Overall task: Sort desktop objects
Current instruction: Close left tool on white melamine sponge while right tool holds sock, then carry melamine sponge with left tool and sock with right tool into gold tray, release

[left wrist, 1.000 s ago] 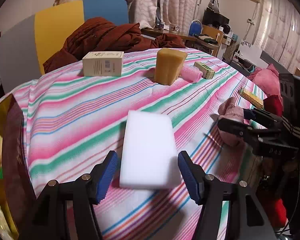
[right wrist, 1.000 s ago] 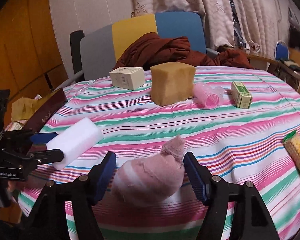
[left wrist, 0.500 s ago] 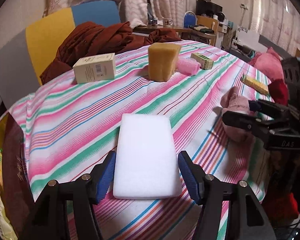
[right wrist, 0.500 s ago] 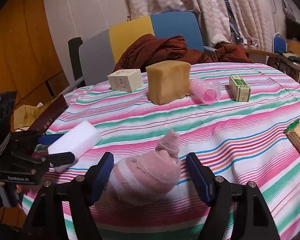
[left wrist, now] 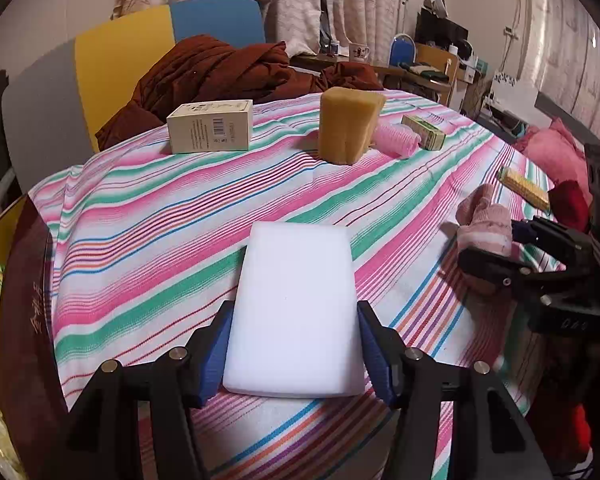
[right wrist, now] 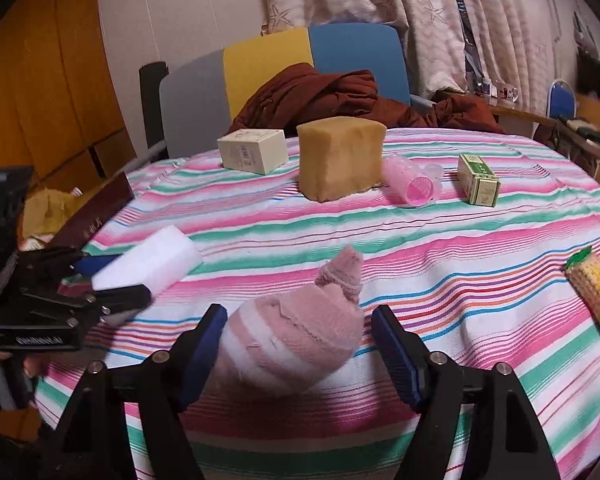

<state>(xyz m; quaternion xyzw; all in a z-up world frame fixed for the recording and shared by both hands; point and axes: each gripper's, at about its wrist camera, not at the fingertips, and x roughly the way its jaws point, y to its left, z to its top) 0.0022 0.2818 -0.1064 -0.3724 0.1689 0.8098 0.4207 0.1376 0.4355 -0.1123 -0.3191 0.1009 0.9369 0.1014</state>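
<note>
A white foam block (left wrist: 296,308) lies flat on the striped tablecloth (left wrist: 148,216). My left gripper (left wrist: 294,350) straddles its near end, and the blue pads look to touch both its sides. The block also shows in the right wrist view (right wrist: 148,262). A rolled pink sock (right wrist: 296,336) lies between the open jaws of my right gripper (right wrist: 300,352), with gaps on both sides. The sock also shows in the left wrist view (left wrist: 484,222).
Further back stand a cream box (left wrist: 210,126), a tan sponge block (left wrist: 348,124), a pink roller (left wrist: 394,140) and a small green box (left wrist: 424,132). A yellow knitted corn (right wrist: 598,292) lies at the right. A chair with brown cloth (right wrist: 312,96) stands behind the table.
My left gripper's jaws have narrowed onto the white block's sides. My right gripper has stayed open around the pink sock, with little movement.
</note>
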